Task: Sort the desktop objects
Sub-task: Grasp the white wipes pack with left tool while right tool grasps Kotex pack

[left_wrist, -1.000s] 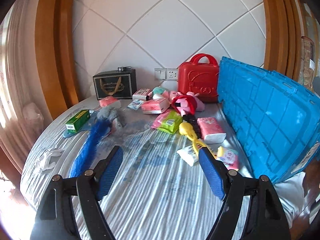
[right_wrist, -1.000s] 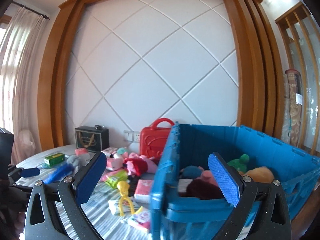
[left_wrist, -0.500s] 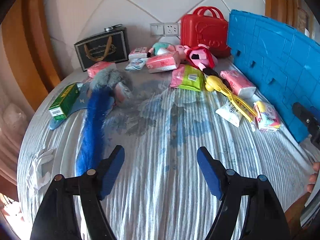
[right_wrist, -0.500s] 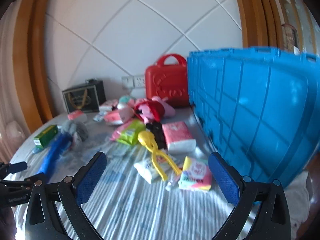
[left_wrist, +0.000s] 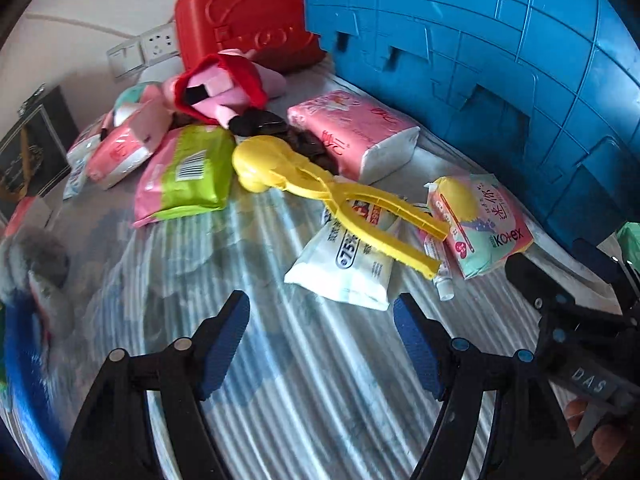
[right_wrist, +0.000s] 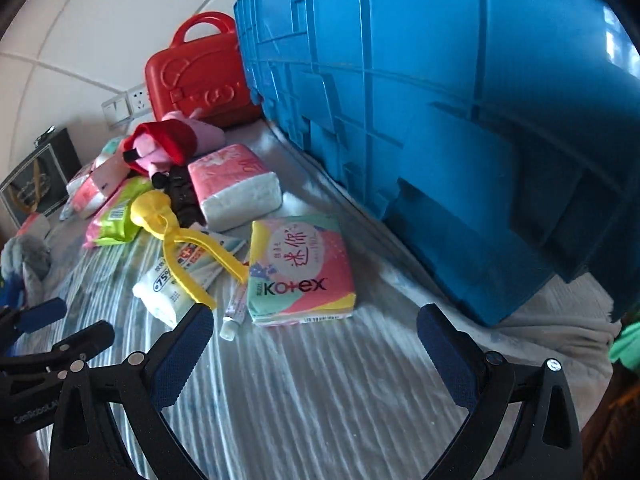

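My left gripper is open and empty, low over the striped cloth, just short of a white wipes pack. Yellow plastic tongs lie across that pack. A Kotex pad pack lies right of it, by a small tube. My right gripper is open and empty, just short of the Kotex pack. The tongs, the wipes pack and the tube lie left of it. A pink tissue pack lies behind.
A big blue crate stands on the right, close to the packs; it also shows in the left wrist view. A red case, a pink plush toy, a green-and-pink pack and a black box lie farther back.
Both grippers have dropped from high above the table and moved forward toward the packs beside the blue crate. Both stay open and empty.
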{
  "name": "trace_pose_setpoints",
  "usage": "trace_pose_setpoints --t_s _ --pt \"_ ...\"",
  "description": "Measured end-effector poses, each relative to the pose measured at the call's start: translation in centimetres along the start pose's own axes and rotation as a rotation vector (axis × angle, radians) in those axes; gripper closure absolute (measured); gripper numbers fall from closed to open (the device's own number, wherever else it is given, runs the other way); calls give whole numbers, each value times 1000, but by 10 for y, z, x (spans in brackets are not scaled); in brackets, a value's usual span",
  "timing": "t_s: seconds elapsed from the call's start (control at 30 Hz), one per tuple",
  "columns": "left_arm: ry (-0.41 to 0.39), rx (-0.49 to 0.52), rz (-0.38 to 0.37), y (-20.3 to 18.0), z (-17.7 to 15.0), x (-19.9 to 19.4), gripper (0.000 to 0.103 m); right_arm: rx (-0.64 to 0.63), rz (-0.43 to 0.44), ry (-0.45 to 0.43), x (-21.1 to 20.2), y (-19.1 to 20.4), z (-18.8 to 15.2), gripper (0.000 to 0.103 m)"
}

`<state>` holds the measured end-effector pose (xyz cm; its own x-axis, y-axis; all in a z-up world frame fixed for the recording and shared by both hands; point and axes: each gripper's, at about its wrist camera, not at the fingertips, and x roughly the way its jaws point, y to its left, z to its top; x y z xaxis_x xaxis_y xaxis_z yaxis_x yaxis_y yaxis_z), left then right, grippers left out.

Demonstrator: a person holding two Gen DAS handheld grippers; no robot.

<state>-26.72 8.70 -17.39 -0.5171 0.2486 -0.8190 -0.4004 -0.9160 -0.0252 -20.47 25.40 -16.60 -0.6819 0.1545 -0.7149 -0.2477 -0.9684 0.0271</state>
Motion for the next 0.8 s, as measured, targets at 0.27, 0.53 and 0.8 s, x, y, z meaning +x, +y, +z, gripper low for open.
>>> trace_pose_setpoints --t_s 0.27,0.53,0.8 --pt "66 52 -77 -1 18 59 29 10 -64 73 48 0 1 0" --pt "-8 86 -88 -5 24 70 27 39 -83 150 76 -9 0 0" --pt "7 90 -98 1 16 63 25 40 -88 151 76 -12 -4 0"
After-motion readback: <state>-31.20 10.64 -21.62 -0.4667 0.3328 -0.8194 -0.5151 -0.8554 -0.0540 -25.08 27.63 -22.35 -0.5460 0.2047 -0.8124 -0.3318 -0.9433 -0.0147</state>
